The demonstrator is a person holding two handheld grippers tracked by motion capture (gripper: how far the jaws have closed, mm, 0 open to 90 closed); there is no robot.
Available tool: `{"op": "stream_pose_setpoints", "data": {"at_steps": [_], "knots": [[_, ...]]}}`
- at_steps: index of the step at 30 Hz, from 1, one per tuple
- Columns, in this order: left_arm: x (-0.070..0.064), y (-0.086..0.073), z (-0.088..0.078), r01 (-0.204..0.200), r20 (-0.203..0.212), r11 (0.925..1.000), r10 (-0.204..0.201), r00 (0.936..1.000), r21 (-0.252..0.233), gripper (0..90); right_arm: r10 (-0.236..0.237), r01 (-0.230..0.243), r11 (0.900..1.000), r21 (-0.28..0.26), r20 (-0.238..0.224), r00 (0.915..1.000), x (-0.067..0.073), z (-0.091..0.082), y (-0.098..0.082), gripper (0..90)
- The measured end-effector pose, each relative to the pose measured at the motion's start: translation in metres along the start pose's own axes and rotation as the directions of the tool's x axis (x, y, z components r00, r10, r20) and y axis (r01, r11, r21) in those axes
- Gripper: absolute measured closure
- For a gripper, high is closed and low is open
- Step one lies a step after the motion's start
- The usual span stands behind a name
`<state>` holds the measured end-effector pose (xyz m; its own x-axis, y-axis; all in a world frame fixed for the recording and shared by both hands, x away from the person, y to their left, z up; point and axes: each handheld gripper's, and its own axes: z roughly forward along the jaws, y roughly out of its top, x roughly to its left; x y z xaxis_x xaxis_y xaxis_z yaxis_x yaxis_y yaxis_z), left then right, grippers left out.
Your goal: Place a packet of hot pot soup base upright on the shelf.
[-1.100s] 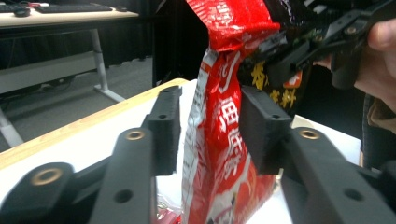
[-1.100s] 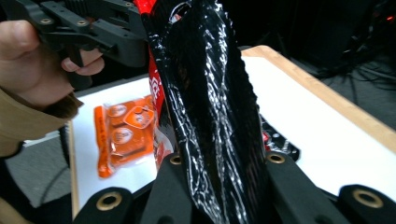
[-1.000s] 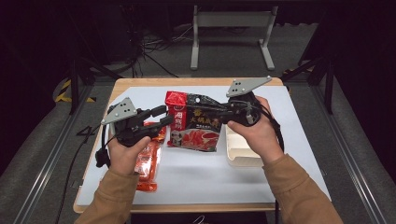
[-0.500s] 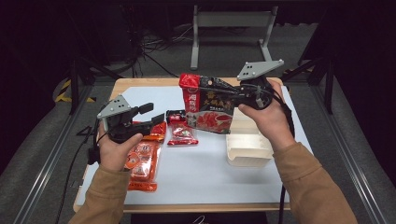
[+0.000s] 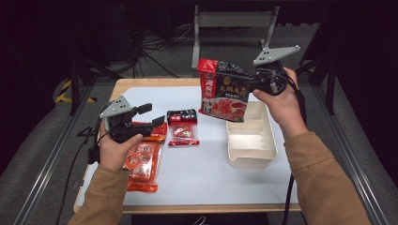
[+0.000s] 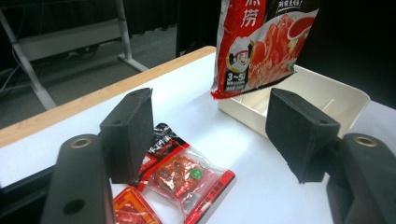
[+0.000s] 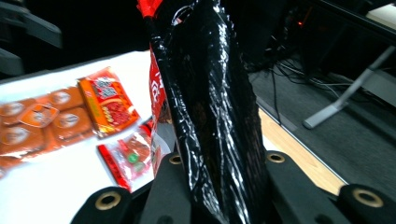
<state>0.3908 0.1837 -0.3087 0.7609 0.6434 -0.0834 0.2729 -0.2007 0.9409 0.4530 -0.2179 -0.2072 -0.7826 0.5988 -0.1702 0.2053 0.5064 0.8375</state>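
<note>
Darkness swallows the surroundings in the high view, and the print on the packets is too small to read. The right tongs (image 5: 251, 83) hold a large soup-base pouch (image 5: 221, 90) in the air above the far end of a cream tray (image 5: 250, 151); the pouch is glossy, red at its top edge, black across the middle, with a red dish pictured lower down. Its right edge disappears into the grip. The left tongs (image 5: 152, 115) hover over the left part of the white tabletop (image 5: 202, 173), jaws apart, nothing between them, having just been opening. A small red sachet (image 5: 182, 127) lies just ahead of them; orange snack packets (image 5: 141, 159) lie partly under the left hand (image 5: 115, 147).

In the left gripper view the left tongs (image 6: 210, 135) stand wide with bare tabletop between the jaws. The pouch (image 6: 261, 46) hangs above the tray (image 6: 336, 93), its top cut off by the frame, showing a cartoon chef and red food. The sachet (image 6: 187, 179) lies beside one jaw, partly hidden by it.

In the right gripper view the right tongs (image 7: 219, 186) are clamped on the pouch (image 7: 210, 107), seen edge-on as crinkled black film with a red top corner; its front is turned away. Blurred orange packets (image 7: 60, 116) and the sachet (image 7: 128, 161) lie on the tabletop behind.
</note>
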Motion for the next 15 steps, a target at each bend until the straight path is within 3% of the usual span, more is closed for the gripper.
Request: {"op": "stream_pose_setpoints", "data": {"at_steps": [5, 15], "knots": [[0.004, -0.002, -0.002, 0.015, -0.008, 0.9999, -0.015, 0.9999, 0.002, 32.7, -0.012, 0.011, 1.0, 0.024, 0.029, 0.9995, -0.01, 0.002, -0.004, 80.2], [0.007, -0.005, 0.0, 0.019, -0.004, 0.9995, -0.019, 0.9998, 0.026, 31.7, -0.035, 0.033, 0.999, 0.023, 0.064, 0.9973, -0.033, 0.001, -0.014, 80.1]]}}
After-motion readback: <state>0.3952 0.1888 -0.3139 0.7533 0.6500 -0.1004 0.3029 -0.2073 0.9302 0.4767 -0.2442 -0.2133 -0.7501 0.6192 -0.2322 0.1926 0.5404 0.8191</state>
